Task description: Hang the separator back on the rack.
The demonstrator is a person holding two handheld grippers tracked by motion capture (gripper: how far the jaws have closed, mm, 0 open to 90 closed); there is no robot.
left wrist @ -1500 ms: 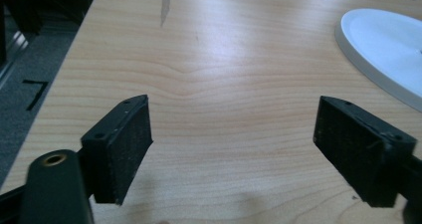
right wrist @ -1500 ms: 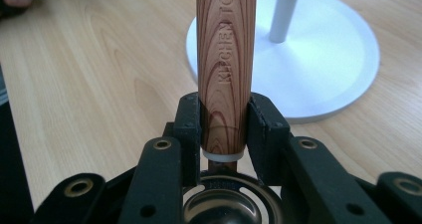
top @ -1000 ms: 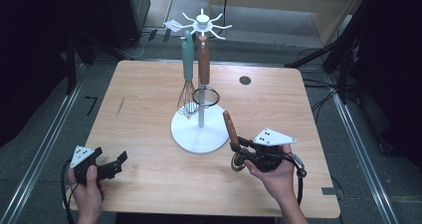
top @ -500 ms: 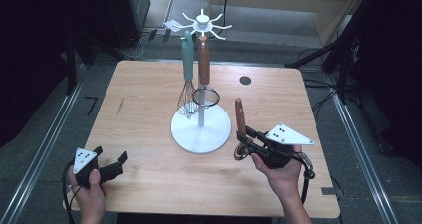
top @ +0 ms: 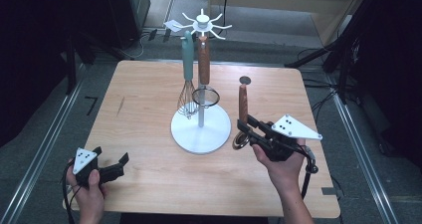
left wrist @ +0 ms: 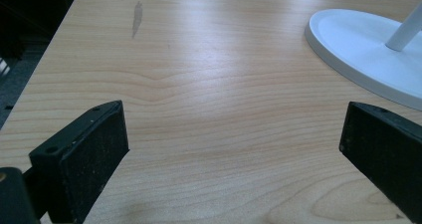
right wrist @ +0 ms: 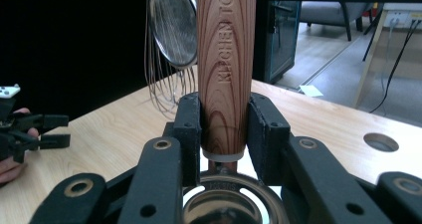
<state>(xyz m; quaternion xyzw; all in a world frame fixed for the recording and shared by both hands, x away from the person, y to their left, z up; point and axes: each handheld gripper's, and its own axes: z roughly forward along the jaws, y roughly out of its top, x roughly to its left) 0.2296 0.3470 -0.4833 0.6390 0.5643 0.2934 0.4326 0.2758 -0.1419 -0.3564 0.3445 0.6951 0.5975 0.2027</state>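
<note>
Utensils number three here, and two of them hang from the white spoked rack [top: 201, 129] whose round base stands in the middle of the pale wooden table [top: 149, 104]: one wire whisk with a teal handle [top: 187, 74] and one small mesh strainer with a brown wooden handle [top: 204, 72], side by side and close to the pole. The third, a wood-handled metal utensil [top: 243, 109], is in your right gripper [top: 247, 130], just right of the rack's base. You hold it upright, handle up and round metal head down. In the right gripper view its jaws pinch the base of the grained handle [right wrist: 226, 69], which carries engraved lettering, while the shiny metal head [right wrist: 234, 204] sits below between the gripper's arms; the strainer's mesh and the whisk's wires show behind it.

Your left gripper [top: 110, 164] rests at the table's near left corner, well apart from the rack. In the left gripper view its two black jaws stand wide apart over bare wood, with the rack's white base [left wrist: 368, 55] ahead at the right.

One dark round hole [top: 245, 79] marks the table's far right part.
</note>
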